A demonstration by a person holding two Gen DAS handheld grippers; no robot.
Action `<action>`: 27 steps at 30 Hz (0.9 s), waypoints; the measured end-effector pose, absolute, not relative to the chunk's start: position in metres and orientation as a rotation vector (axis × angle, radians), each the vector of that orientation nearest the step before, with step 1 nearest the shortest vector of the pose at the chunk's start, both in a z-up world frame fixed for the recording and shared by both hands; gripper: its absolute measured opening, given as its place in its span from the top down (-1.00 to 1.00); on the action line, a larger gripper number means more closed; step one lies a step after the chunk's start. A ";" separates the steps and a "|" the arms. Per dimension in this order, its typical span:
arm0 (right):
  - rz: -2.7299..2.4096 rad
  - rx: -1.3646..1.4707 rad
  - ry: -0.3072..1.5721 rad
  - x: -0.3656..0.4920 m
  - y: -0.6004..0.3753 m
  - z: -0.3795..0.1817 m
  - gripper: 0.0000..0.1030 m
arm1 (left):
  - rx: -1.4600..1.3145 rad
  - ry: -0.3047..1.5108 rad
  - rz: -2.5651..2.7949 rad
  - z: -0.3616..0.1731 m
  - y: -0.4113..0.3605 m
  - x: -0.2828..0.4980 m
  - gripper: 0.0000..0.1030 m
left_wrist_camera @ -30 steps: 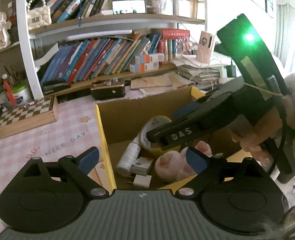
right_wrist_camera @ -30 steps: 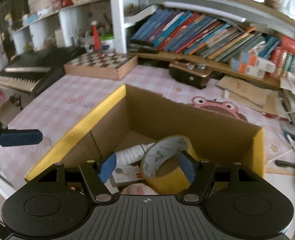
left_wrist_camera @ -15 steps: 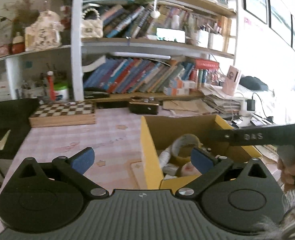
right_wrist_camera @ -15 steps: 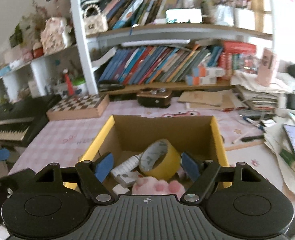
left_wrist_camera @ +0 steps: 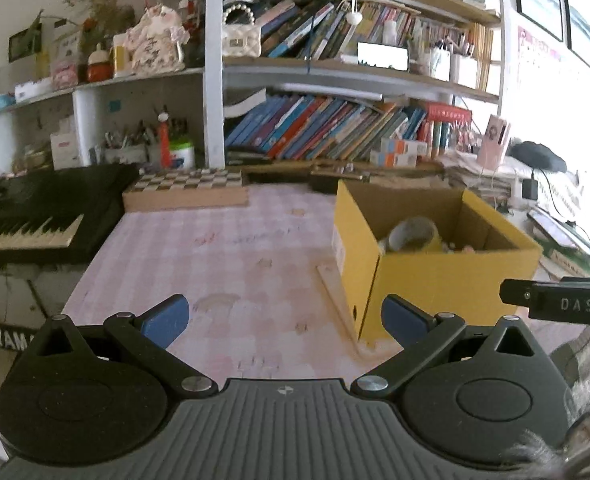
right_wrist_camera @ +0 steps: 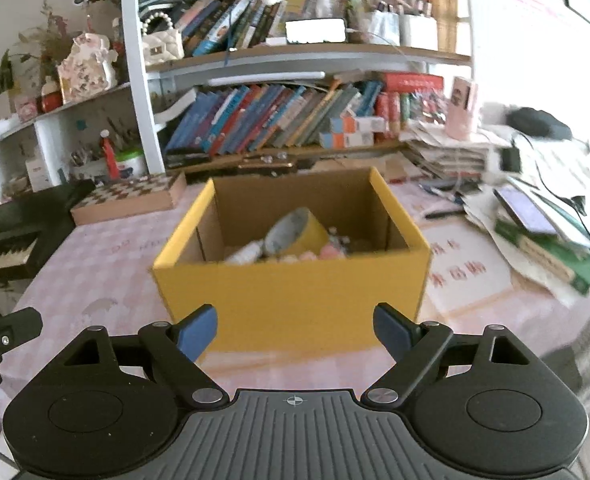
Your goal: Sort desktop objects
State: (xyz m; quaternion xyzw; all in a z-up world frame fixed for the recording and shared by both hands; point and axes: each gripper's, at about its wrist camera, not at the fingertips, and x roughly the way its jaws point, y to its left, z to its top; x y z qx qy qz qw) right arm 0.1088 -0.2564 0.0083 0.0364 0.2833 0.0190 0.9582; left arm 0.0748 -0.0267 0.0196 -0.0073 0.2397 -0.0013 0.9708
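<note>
Now both claws are empty, back from the yellow box.
Left claw wide; right claw, just opening, holds nothing; tape roll rests inside the box.

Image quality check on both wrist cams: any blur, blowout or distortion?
Right wrist: motion blur smears the yellow box and the paper stacks; its right edge is washed out. Left wrist: sharper, but the window side is blown white, and fisheye bends the bookshelf.

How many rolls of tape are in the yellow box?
1. A yellow tape roll leans on edge among the things inside the yellow box, near the middle. More could be hidden below the box's front wall.
</note>
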 end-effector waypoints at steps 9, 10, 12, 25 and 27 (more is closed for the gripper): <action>0.062 0.058 0.654 0.053 -0.239 -0.014 -0.76 | -0.022 0.591 -0.027 -0.006 -0.019 0.028 -1.00; 0.067 0.052 0.657 0.049 -0.235 -0.015 -0.78 | -0.018 0.592 -0.028 -0.006 -0.018 0.024 -1.00; 0.073 0.043 0.656 0.041 -0.230 -0.015 -0.82 | -0.019 0.587 -0.026 -0.005 -0.015 0.019 -1.00; 0.070 0.020 0.660 0.019 -0.212 -0.015 -0.92 | -0.039 0.573 -0.036 -0.002 0.001 -0.001 -1.00; 0.070 0.019 0.662 0.018 -0.210 -0.015 -0.93 | -0.038 0.575 -0.043 -0.002 0.002 -0.002 -1.00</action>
